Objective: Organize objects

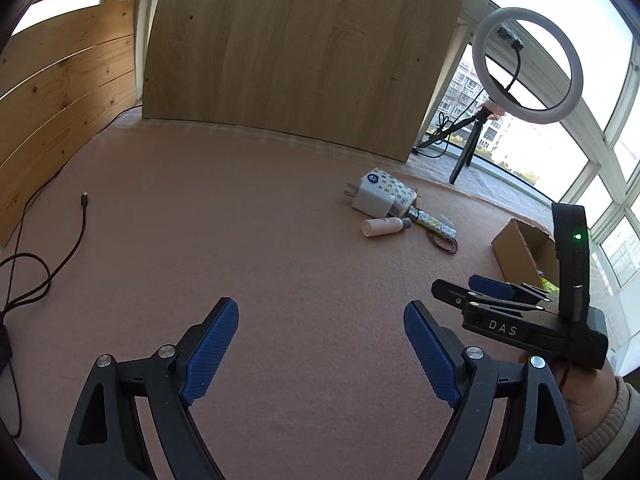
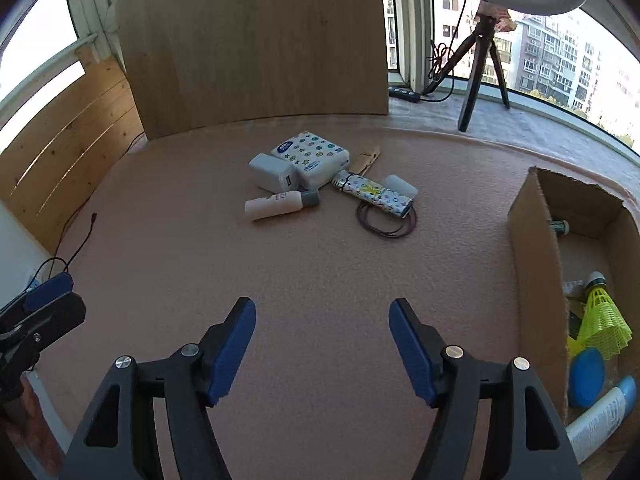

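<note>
Along the table's (image 2: 320,280) left edge: a dark cable (image 1: 82,216), its plug end lying loose on the pink felt cover, the rest trailing off toward that edge. Judged stray wiring, not a task item.

Near edge, left: left gripper (image 1: 320,354), jaws spread wide, nothing between them, poised over bare felt.

Near edge, right: right gripper (image 2: 322,350), jaws likewise spread and empty, aimed at the cluster. "DAS" reads in pale letters on its body in the left view; a green lamp glows on its upright part.

Toward the far edge, centre: unsorted items lying touching or overlapping, presumably awaiting pickup.
- Charger (image 2: 272,172), white, prongs pointing left, against the tissue pack.
- Tissue pack (image 2: 316,156), white with coloured stars and dots, blue round logo; print too small to read.
- Bottle (image 2: 280,203), pale, grey cap, lying on its side in front of the charger; label illegible.
- Patterned tube (image 2: 374,193), lying flat, one end over the hair ties; motif unreadable.
- Hair ties (image 2: 386,222), dark loops, nearest the grippers.
- White case (image 2: 400,185), partly behind the tube.
- Card scrap (image 2: 366,158), brown, behind the pack.

Right edge: box (image 2: 536,264), cardboard, open, evidently the collecting place. Inside: yellow shuttlecock (image 2: 604,316), blue disc (image 2: 586,376), white-and-blue tube (image 2: 600,420) with fine print unreadable, one small item at the far end.

Beyond the far right corner: ring light (image 1: 528,66) on tripod.
</note>
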{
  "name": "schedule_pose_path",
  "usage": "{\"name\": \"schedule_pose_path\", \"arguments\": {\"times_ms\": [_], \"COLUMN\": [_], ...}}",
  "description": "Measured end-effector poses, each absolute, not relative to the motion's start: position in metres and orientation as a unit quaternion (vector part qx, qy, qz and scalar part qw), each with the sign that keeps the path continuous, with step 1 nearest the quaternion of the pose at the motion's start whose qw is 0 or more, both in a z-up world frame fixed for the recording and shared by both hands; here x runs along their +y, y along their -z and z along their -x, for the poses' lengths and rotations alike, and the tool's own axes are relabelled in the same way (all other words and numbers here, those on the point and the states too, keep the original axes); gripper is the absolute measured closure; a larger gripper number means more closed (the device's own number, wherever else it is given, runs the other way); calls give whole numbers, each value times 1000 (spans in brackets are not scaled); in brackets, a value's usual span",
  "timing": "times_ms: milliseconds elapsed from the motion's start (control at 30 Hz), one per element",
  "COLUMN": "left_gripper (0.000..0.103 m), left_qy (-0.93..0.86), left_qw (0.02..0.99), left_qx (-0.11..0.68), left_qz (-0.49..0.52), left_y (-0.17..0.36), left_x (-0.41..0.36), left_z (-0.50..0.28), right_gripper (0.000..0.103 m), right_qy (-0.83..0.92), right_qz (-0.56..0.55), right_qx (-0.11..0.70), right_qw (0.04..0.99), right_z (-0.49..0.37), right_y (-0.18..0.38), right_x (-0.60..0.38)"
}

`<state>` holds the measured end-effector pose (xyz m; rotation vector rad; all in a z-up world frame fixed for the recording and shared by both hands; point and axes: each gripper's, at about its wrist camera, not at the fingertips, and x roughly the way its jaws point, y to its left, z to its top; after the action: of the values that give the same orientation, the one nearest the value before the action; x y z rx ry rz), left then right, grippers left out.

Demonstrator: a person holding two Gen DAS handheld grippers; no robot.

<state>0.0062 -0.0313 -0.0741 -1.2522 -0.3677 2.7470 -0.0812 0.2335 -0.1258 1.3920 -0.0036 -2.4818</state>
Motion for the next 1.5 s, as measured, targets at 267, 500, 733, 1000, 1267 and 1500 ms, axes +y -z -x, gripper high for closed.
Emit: {"name": "schedule_pose_path", "arguments": {"times_ms": [267, 500, 733, 1000, 1267, 1500], "left_gripper": [16, 16, 16, 16, 16, 16], "left_qy": [-892, -888, -885, -884, -880, -875], "left_qw": [-13, -24, -19, -27, -12, 60], "left_qx": [-147, -147, -150, -147, -134, -101], "left_qz": [427, 434, 440, 442, 456, 470], "left_y": [91, 100, 107, 108, 119, 134], "left_x": [-82, -89, -86, -83, -63, 16], "left_z": [-23, -19, -11, -9, 15, 79], "right_gripper": [31, 30, 30, 39, 85, 85], "right_qy": [862, 860, 840, 843, 836, 859], "right_qz": [-477, -465, -444, -436, -456, -483], "right_qx": [30, 55, 103, 153, 142, 61], "right_qw": [167, 202, 295, 275, 269, 160], "right_z": [138, 155, 109, 141, 114, 45], "right_y": [154, 157, 141, 152, 154, 152], "right_x": [206, 173, 140, 124, 147, 242]}}
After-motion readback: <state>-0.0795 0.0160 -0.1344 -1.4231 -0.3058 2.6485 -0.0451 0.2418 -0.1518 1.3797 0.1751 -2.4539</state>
